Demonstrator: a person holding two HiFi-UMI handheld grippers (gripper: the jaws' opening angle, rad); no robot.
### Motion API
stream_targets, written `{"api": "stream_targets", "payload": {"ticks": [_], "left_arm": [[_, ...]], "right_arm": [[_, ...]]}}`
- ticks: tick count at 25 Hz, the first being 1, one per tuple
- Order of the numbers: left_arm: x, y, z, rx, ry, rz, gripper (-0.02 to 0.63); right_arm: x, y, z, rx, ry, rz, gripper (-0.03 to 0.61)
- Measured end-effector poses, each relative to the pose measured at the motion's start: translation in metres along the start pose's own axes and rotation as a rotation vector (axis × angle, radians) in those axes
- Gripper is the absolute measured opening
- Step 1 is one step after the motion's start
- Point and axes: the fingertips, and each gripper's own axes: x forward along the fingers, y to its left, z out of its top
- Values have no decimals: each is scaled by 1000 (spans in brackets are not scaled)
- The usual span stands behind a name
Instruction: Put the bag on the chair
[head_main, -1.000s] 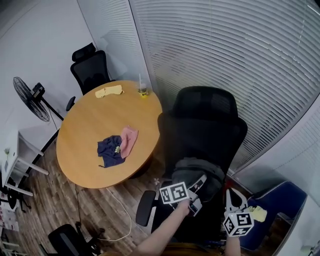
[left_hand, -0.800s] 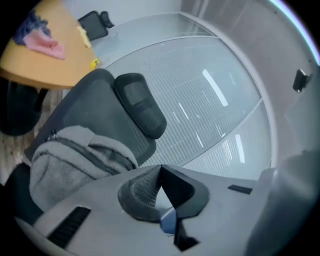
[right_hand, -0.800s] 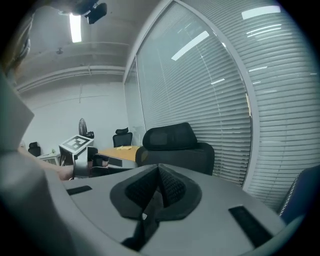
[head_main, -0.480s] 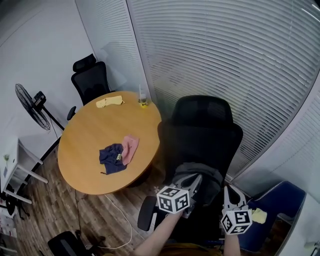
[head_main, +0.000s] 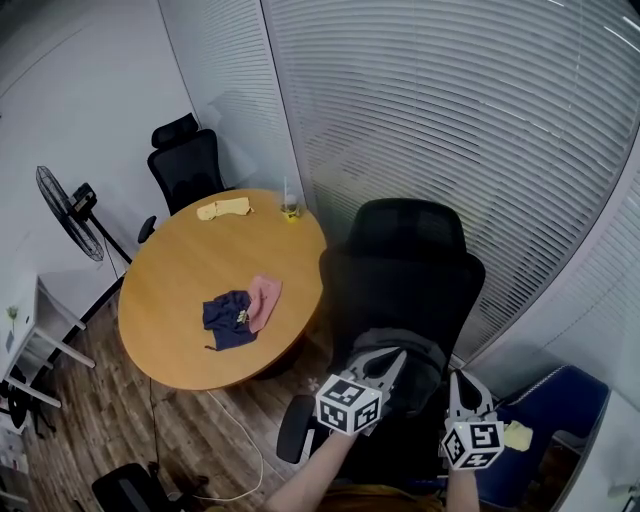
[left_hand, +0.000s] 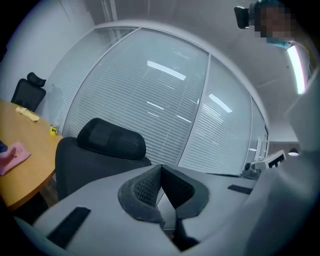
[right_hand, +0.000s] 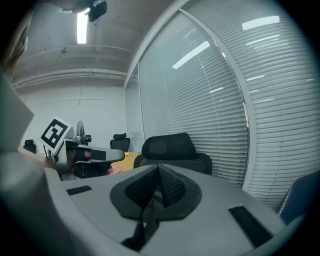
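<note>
A grey and black bag (head_main: 412, 352) lies on the seat of the black office chair (head_main: 410, 265), against its backrest. My left gripper (head_main: 392, 358) hovers over the bag's near side, jaws shut with nothing between them; its marker cube (head_main: 348, 403) is nearer me. In the left gripper view the gripper (left_hand: 160, 168) points at the chair's headrest (left_hand: 111, 139). To the right of the bag, my right gripper (head_main: 462, 380) is shut and holds nothing. From the right gripper view, that gripper (right_hand: 159, 169) faces the chair (right_hand: 170, 147), with the left gripper (right_hand: 92, 156) at left.
A round wooden table (head_main: 190, 275) stands left of the chair with blue (head_main: 226, 318), pink (head_main: 266, 297) and yellow (head_main: 222, 208) cloths and a cup (head_main: 290, 210). Behind it are a second black chair (head_main: 188, 165) and a fan (head_main: 62, 200). Blinds line the wall; a blue seat (head_main: 552, 408) is at right.
My left gripper has swung its jaws up from the bag's near edge to above the bag. The bag stays on the seat. The right gripper has barely moved.
</note>
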Motion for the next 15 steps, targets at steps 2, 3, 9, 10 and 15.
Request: {"api": "stream_targets", "payload": {"ticks": [2, 3, 9, 10, 15], "left_arm": [[-1, -5, 2, 10, -11, -19, 23], [-2, -6, 3, 8, -16, -26, 23], [-7, -5, 1, 26, 0, 1, 23], [-7, -4, 1, 29, 1, 5, 23], [-8, 0, 0, 16, -6, 17, 23]], "right_arm": [[-1, 0, 1, 1, -2, -4, 12], [-2, 1, 1, 1, -1, -5, 12], [-6, 4, 0, -5, 3, -1, 12], [-5, 5, 0, -5, 3, 0, 12], [-5, 5, -1, -5, 3, 2, 12]]}}
